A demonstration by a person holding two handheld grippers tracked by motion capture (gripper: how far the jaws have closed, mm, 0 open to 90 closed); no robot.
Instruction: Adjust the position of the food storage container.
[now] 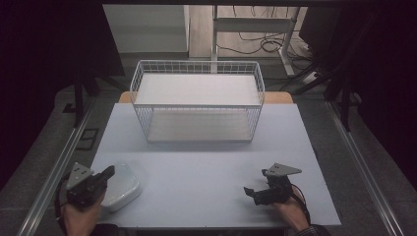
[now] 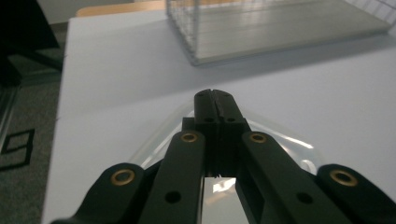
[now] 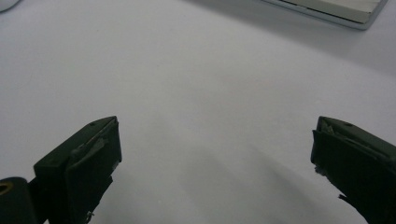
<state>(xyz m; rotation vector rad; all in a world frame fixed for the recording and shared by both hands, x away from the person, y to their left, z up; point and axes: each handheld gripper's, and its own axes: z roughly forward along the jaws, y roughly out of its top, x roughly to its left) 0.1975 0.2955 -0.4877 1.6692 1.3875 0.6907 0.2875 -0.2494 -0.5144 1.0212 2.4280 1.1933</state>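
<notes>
Dish: the white dish (image 1: 120,187) sits at the near left corner of the surface (image 1: 206,172), close to the edge.
Left gripper: the left gripper (image 2: 215,100) is over the dish, its jaws pinched tight with nothing between them.
Right gripper: the right gripper (image 1: 250,191) has its jaws wide apart, holding nothing.
Basket: the wire basket (image 1: 196,73) stands well apart, at the back.
Danger: a bump from the closed jaws could push the dish off the edge.
Danger two: its smooth rim may slip if grabbed badly.

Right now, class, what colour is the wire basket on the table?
White; the wire basket shows best in the high view.
</notes>
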